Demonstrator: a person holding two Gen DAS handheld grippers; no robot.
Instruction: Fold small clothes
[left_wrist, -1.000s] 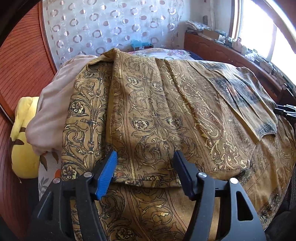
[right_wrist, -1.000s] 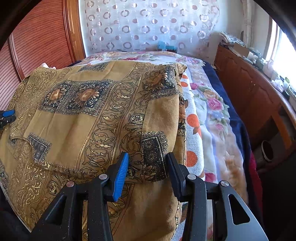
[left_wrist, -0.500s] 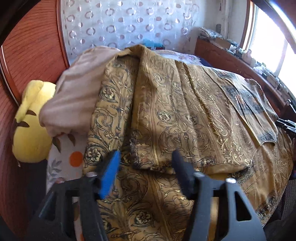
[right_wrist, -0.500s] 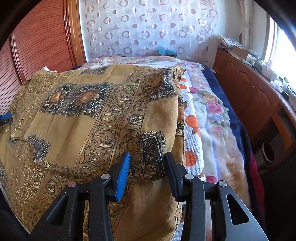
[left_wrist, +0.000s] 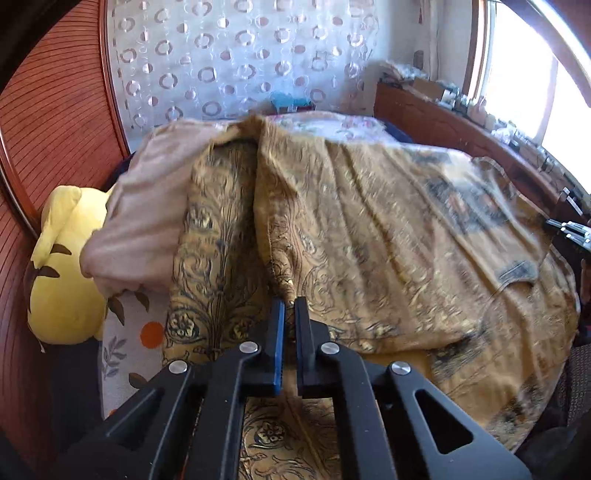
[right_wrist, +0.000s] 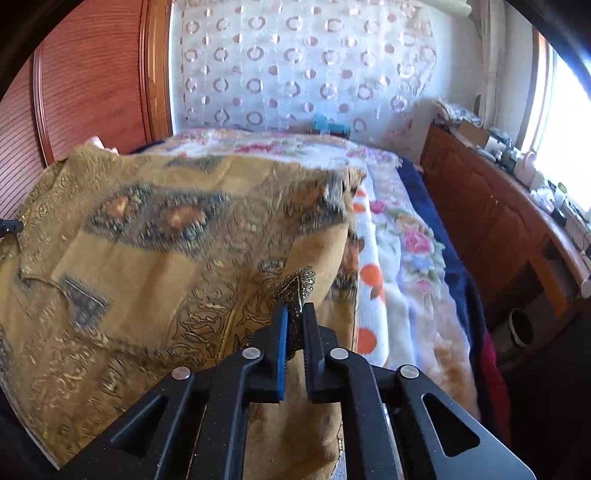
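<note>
A gold-brown patterned garment (left_wrist: 388, 251) lies spread over the bed, partly folded, with dark scrollwork and blue-grey panels. My left gripper (left_wrist: 289, 314) is shut on the near left edge of its folded upper layer and lifts it into a ridge. In the right wrist view the same garment (right_wrist: 166, 266) fills the left half. My right gripper (right_wrist: 297, 317) is shut on its near right corner, which is pulled up into a peak. Each gripper's tip shows faintly at the far edge of the other's view.
A yellow plush toy (left_wrist: 62, 273) and a beige pillow (left_wrist: 147, 214) lie at the left of the bed. A floral blanket (right_wrist: 402, 266) covers the bed's right side. A wooden cabinet (right_wrist: 517, 251) with clutter runs along the window. A wooden headboard (right_wrist: 92, 92) and dotted curtain stand behind.
Both grippers went from open, straddling the garment's near edge, to shut on it. The gripped cloth has risen, and the views are blurred by motion.
</note>
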